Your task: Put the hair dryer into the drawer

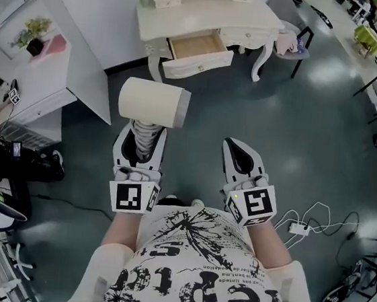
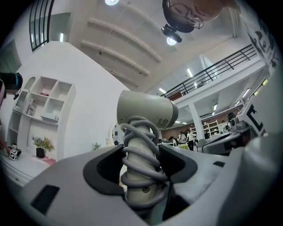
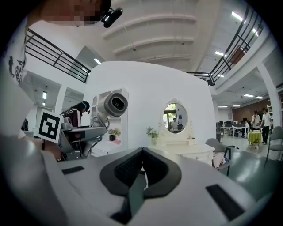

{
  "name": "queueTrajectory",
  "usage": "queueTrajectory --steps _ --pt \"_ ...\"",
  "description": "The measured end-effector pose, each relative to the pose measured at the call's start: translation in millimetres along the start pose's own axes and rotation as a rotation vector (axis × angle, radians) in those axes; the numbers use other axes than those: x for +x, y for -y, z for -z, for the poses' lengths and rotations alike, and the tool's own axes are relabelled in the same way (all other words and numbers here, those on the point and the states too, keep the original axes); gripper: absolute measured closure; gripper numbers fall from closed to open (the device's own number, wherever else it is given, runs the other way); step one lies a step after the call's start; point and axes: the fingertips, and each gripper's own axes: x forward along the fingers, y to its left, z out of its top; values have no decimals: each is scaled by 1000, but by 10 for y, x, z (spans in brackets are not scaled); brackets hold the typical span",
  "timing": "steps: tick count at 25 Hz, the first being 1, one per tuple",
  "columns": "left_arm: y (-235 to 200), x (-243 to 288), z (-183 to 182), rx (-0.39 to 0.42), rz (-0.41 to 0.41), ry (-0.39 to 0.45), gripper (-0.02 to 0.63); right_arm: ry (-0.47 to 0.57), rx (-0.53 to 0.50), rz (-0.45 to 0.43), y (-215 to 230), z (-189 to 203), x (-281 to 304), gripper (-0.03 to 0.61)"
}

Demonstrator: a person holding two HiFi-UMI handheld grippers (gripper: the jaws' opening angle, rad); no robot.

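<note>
A cream hair dryer [image 1: 152,102] stands upright in my left gripper [image 1: 142,131], which is shut on its handle. The grey cord is coiled round that handle [image 2: 140,150], and the pads [image 2: 104,170] press it from both sides. The dryer's barrel [image 2: 143,108] rises above the jaws. My right gripper [image 1: 239,149] is beside it, shut and empty, its pads [image 3: 132,165] meeting. From the right gripper view the hair dryer [image 3: 112,104] shows at the left. The open wooden drawer [image 1: 194,49] of the white dressing table [image 1: 210,17] lies across the floor ahead.
A chair with pink cloth [image 1: 290,38] stands right of the table. A white shelf unit [image 1: 43,86] is at the left. Cables and a power strip [image 1: 298,227] lie on the floor at the right. An oval mirror [image 3: 174,118] tops the table.
</note>
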Motion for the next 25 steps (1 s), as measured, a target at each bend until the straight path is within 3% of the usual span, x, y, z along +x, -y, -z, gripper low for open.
queueTrajectory --steps 6,13,25 --pt "34 59 56 -23 -53 -11 351 -20 3 -18 243 82 2 563" --pt "-107 338 138 -29 -59 -19 351 -12 35 -52 351 79 294 561" --pt "-904 1660 355 -51 4 4 351 -11 36 7 767 -142 1684 561"
